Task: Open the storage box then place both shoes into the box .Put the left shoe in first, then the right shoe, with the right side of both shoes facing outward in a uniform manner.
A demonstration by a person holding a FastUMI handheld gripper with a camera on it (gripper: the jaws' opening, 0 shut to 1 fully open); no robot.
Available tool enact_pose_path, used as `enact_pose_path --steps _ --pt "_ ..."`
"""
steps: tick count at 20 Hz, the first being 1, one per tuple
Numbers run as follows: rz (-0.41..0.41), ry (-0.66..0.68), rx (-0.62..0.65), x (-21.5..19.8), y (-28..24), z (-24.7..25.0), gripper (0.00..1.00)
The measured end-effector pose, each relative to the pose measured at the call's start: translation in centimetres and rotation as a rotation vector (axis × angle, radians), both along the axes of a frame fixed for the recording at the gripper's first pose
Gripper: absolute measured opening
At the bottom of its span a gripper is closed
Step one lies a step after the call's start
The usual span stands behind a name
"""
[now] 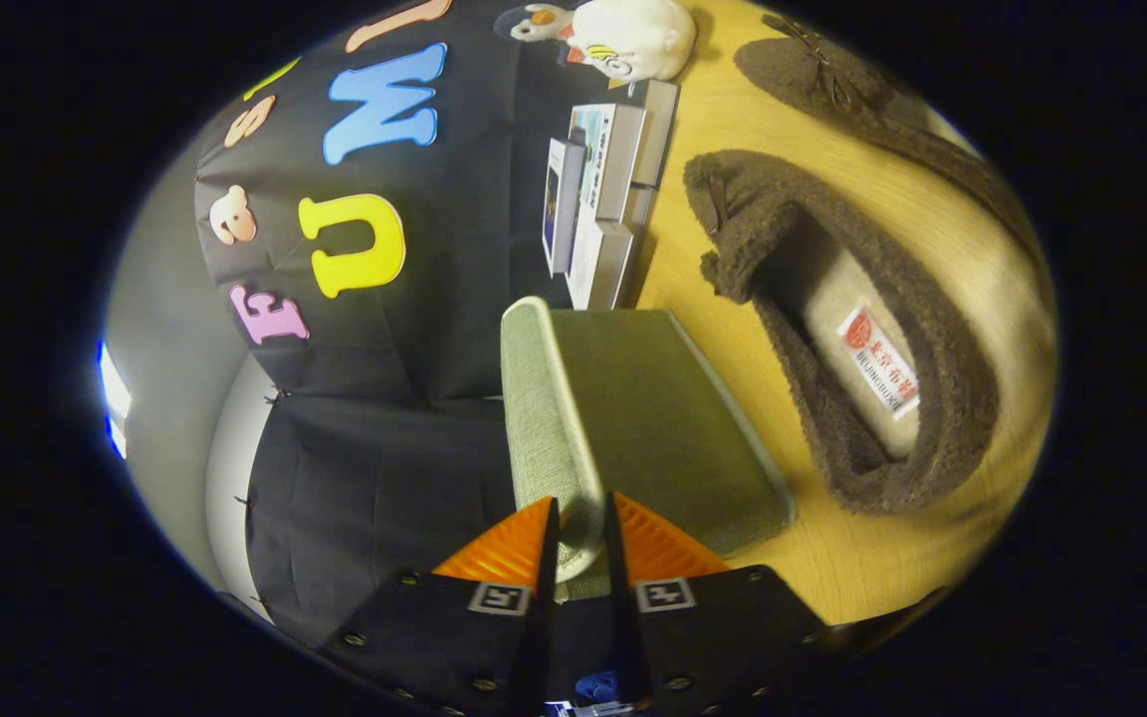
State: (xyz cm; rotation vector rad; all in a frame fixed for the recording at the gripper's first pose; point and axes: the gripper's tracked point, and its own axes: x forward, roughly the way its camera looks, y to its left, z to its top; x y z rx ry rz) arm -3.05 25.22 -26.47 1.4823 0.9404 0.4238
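My gripper (pixel 578 510) is shut on the rim of the storage box's grey-green fabric lid (pixel 653 418), with the rim pinched between both fingers. The view is rolled on its side, so the wooden table (pixel 733 209) stands to the right of the lid. A brown fuzzy shoe (pixel 832 339) lies on the table just right of the lid, its opening and pale insole with a red label facing me. The second brown fuzzy shoe (pixel 862 100) lies beyond the first, farther from the fingers. The lid hides the box's body.
A few books (pixel 598 199) stand on the table against the booth's black cloth wall (pixel 384 398), just beyond the lid. A white plush toy (pixel 633 35) sits past the books. A grey wall shows to the left of the cloth.
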Motion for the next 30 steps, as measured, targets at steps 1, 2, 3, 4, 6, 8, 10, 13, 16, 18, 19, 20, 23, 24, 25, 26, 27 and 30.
enact_pose_path --steps 1,2,3,4,6,8,10,13,16,18,19,20,23,24,25,26,27,30 --pt "-0.001 0.002 0.022 0.5 0.5 0.3 0.15" --pt "0.016 -0.002 0.015 0.2 0.7 0.3 0.1" --pt "0.04 -0.015 0.012 -0.3 0.9 0.6 0.1" --pt "0.058 -0.043 0.003 -0.5 1.8 0.9 0.11" --pt "0.037 -0.054 -0.016 1.3 1.4 0.6 0.0" --pt "0.062 -0.074 -0.038 0.4 0.9 1.8 0.0" --pt "0.071 -0.11 -0.055 0.5 0.8 3.4 0.0" --pt "0.094 -0.178 -0.071 1.2 1.4 6.3 0.0" --pt "0.123 -0.254 -0.093 1.9 2.4 9.5 0.0" --pt "0.146 -0.291 -0.096 1.9 3.5 11.5 0.0" --pt "0.153 -0.308 -0.096 1.9 4.0 12.5 0.0" --pt "0.161 -0.324 -0.095 2.0 4.5 13.4 0.0" --pt "0.183 -0.37 -0.113 2.3 6.2 15.6 0.0" --pt "0.19 -0.385 -0.123 2.4 6.9 16.2 0.0" --pt "0.197 -0.399 -0.135 2.5 7.6 16.7 0.0" --pt "0.203 -0.416 -0.147 2.7 8.3 17.3 0.0" --pt "0.211 -0.434 -0.169 2.7 9.0 17.8 0.0" --pt "0.251 -0.505 -0.245 2.5 11.6 19.2 0.0"
